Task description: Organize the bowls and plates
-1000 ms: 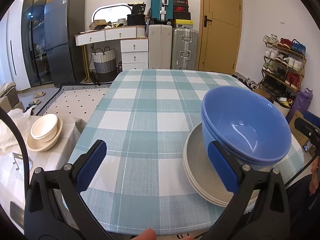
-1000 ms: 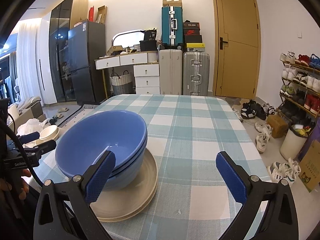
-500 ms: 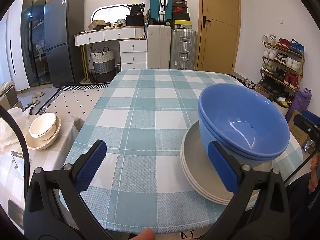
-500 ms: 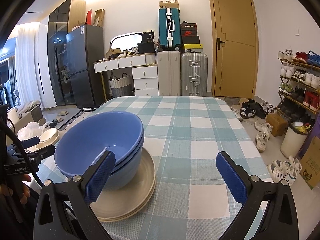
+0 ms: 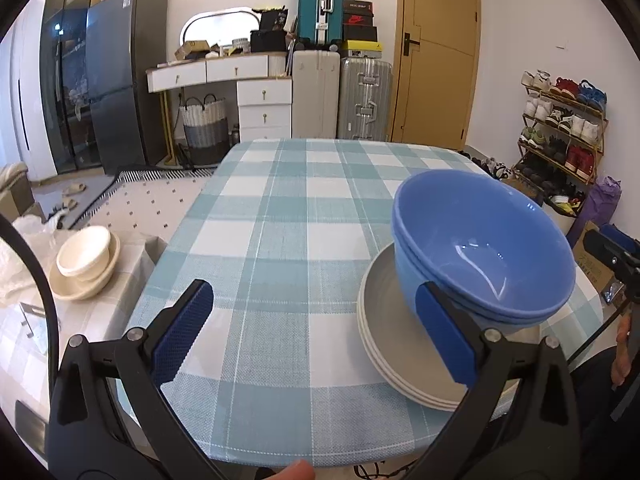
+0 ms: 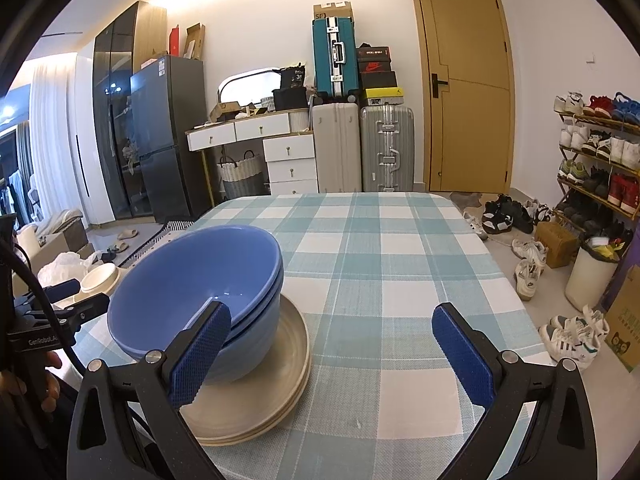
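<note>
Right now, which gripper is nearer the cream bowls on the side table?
Left. The left gripper hangs open at the table's near edge with the cream bowls off to its left; the right gripper, also open, sits beyond the blue bowls, farther away.

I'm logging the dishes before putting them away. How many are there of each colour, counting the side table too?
Blue bowls: 2, nested on the plates
Beige plates: 3, as far as the rims show
Cream bowls: 2, on the side table
Total: 7
</note>
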